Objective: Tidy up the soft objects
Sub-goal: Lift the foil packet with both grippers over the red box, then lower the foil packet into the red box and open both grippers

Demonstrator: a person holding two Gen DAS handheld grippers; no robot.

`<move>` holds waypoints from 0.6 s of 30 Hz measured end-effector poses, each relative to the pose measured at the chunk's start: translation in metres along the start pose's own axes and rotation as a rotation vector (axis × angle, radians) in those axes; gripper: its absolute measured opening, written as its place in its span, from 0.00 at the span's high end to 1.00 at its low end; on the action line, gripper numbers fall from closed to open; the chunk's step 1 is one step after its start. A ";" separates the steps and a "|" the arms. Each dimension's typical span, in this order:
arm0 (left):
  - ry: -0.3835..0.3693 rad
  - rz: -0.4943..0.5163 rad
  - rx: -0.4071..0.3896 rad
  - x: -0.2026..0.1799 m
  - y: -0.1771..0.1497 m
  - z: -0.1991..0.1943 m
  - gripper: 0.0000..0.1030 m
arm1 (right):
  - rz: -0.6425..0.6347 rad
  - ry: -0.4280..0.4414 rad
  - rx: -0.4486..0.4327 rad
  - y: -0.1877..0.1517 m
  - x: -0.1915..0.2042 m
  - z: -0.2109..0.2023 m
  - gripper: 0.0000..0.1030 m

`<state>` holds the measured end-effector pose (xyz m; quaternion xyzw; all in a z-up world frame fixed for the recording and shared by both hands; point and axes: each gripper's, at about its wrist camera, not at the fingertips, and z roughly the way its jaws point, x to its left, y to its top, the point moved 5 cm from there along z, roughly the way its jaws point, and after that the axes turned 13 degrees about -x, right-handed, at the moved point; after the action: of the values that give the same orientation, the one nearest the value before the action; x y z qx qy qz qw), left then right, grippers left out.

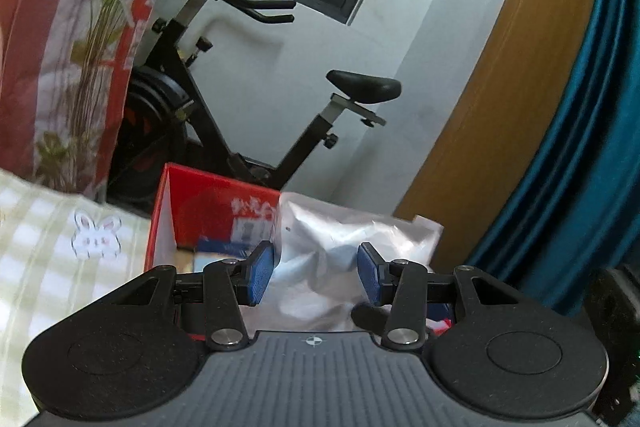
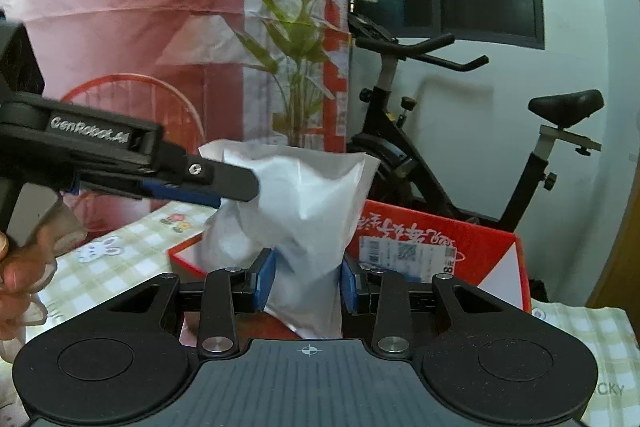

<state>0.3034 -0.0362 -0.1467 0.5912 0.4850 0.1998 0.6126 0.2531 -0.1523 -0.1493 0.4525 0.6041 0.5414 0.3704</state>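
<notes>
Right wrist view shows the puffy white translucent plastic pouch [image 2: 296,211] standing upright between the blue pads of the right gripper [image 2: 305,287], whose jaws pinch its lower part from both sides. The pouch hangs above the open red cardboard box [image 2: 432,239] with printed characters and a shipping label on its wall; its bottom edge seems clear of the box, though the gripper body hides the point where that could be checked. From the left of the same view the left gripper [image 2: 224,193] reaches in level and meets the pouch's upper corner. Whether it grips that corner cannot be told here.

Left wrist view has the left gripper's blue pads [image 1: 262,273] spread apart, with the pouch [image 1: 360,247] lying in the gap and past it; neither pad visibly presses on the plastic, so I read those jaws as open around it rather than pinching. The box [image 1: 188,203] sits on a green-and-white checked cloth with rabbit prints [image 1: 60,239] covering the worktop, and some blue-printed items lie inside.

As a judgement: the pouch is picked up and in transit, so the task is in its middle. Setting the pouch in its place and releasing it is left, and whether other soft things wait is not visible.
</notes>
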 end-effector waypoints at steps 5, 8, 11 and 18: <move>0.042 -0.004 0.056 0.010 -0.009 0.030 0.53 | 0.038 -0.040 0.064 -0.013 -0.016 0.027 0.69; 0.059 0.004 0.087 0.013 -0.016 0.040 0.53 | 0.049 -0.058 0.103 -0.025 -0.025 0.036 0.69; 0.081 0.047 0.112 0.015 -0.021 0.045 0.53 | 0.066 -0.068 0.132 -0.035 -0.030 0.041 0.66; 0.136 0.169 0.105 0.015 -0.018 0.032 0.35 | 0.043 -0.170 0.141 -0.042 -0.037 0.037 0.56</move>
<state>0.3309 -0.0447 -0.1742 0.6465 0.4837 0.2645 0.5274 0.2934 -0.1759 -0.1976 0.5347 0.5971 0.4650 0.3759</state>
